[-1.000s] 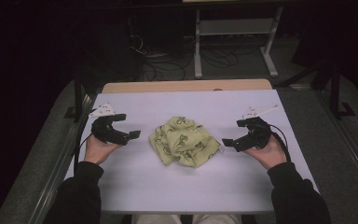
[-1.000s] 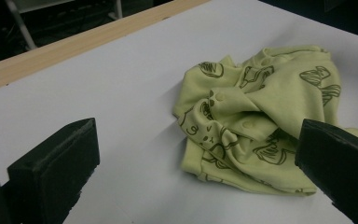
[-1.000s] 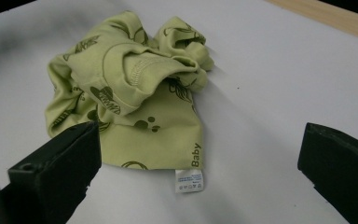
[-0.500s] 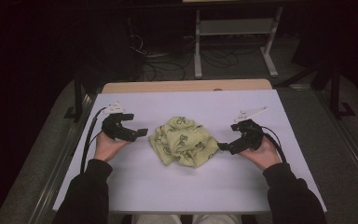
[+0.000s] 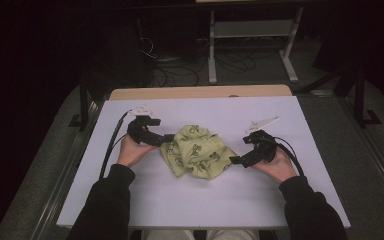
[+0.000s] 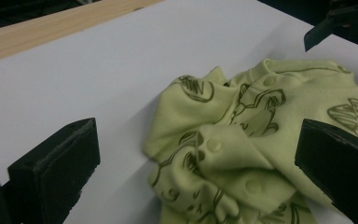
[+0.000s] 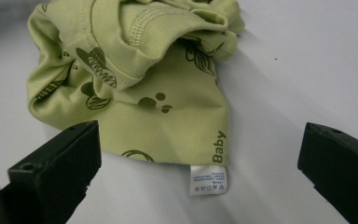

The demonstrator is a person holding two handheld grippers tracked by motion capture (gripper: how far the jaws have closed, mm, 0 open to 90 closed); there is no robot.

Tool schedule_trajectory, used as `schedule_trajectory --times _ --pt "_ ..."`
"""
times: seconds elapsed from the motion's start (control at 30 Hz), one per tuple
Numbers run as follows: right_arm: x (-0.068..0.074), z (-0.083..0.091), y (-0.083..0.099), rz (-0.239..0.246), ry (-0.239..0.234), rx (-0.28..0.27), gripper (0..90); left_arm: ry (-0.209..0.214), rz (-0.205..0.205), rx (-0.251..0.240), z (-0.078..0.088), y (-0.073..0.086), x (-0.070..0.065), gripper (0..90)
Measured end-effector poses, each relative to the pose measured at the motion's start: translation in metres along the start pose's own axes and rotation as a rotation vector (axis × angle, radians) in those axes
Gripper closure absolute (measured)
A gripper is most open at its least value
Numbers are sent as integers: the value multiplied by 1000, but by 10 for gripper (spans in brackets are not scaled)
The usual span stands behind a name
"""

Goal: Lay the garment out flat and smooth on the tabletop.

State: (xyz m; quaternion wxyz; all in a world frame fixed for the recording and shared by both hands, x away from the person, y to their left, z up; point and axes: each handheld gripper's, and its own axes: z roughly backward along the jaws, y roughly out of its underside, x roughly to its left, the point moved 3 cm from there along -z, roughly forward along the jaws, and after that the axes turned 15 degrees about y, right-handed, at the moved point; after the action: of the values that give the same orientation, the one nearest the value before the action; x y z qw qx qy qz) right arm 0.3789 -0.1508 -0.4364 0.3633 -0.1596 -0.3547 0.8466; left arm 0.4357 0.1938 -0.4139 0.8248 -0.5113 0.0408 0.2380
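Observation:
A crumpled light-green baby garment [image 5: 197,151] with dark animal prints lies in the middle of the white table [image 5: 195,200]. My left gripper [image 5: 169,137] is at its left edge, jaws open, with the cloth [image 6: 242,140] spread between and ahead of them. My right gripper [image 5: 236,160] sits at the garment's right edge, also open, its jaws straddling a hem [image 7: 168,135] printed "Baby" with a white care label [image 7: 207,179]. Neither gripper holds anything. The far tip of the right gripper [image 6: 340,23] shows in the left gripper view.
A wooden strip [image 5: 200,92] runs along the table's far edge. Cables [image 5: 111,145] trail from both grippers across the table. Beyond the table stand a metal stand [image 5: 250,40] and floor cables in the dark. Bare white surface lies in front of the garment.
Both grippers have moved inward toward the garment from either side and now reach its edges. The garment itself has not moved.

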Motion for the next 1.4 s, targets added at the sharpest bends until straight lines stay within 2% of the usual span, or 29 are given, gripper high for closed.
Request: schedule_trajectory --times 0.17,0.27,0.3,0.37,0.53,0.57,0.6,0.7,0.73,0.8,0.83,0.87,0.9,0.93,1.0,1.07,1.17,1.2,1.27,1.3,1.37,1.4 --pt "2 -5 -1 5 -9 -3 0 14 3 18 -16 -5 2 0" --pt "5 -9 -2 3 -21 -1 0 36 15 54 -32 -10 7 0" --pt "5 -11 -2 9 -22 -3 0 36 15 54 -32 -10 7 0" --pt "7 -14 -1 12 -27 7 0 41 25 94 -45 -13 13 0" --pt "8 -16 0 14 -30 18 0 47 59 129 -57 -15 23 15" --pt "8 -18 0 17 -33 19 0 62 66 133 -60 -16 26 51" --pt "9 -19 0 15 -34 23 0 95 82 134 -66 -17 31 92" --pt "9 -22 1 26 -31 32 0 113 90 157 -71 -17 35 182" --pt "10 -24 3 27 -29 50 0 144 93 195 -78 -17 35 254" --pt "9 -26 4 30 -27 55 0 139 81 206 -80 -16 34 355" --pt "9 -29 5 32 -31 65 38 100 33 235 -83 -16 31 433" --pt "9 -29 5 33 -33 69 58 100 33 235 -83 -16 31 473" --pt "9 -29 5 33 -33 69 58 94 10 241 -83 -17 29 473" --pt "10 -31 5 44 -35 60 134 77 -4 226 -81 -20 26 632" --pt "11 -33 4 46 -20 55 164 63 -14 217 -79 -22 25 737" --pt "12 -35 4 44 -21 54 311 46 -21 217 -76 -24 23 798" --pt "12 -38 5 37 -22 77 532 23 -37 216 -73 -25 20 823" --pt "11 -37 4 34 1 80 646 15 -41 203 -70 -25 20 824" --pt "7 -33 3 18 9 73 793 -4 -44 165 -63 -27 18 826" --pt "5 -29 3 4 6 69 832 -17 -45 143 -59 -28 18 826" --pt "4 -27 2 -6 10 66 845 -28 -48 128 -54 -28 17 827" --pt "2 -24 2 -7 21 65 852 -42 -47 106 -46 -29 16 827"
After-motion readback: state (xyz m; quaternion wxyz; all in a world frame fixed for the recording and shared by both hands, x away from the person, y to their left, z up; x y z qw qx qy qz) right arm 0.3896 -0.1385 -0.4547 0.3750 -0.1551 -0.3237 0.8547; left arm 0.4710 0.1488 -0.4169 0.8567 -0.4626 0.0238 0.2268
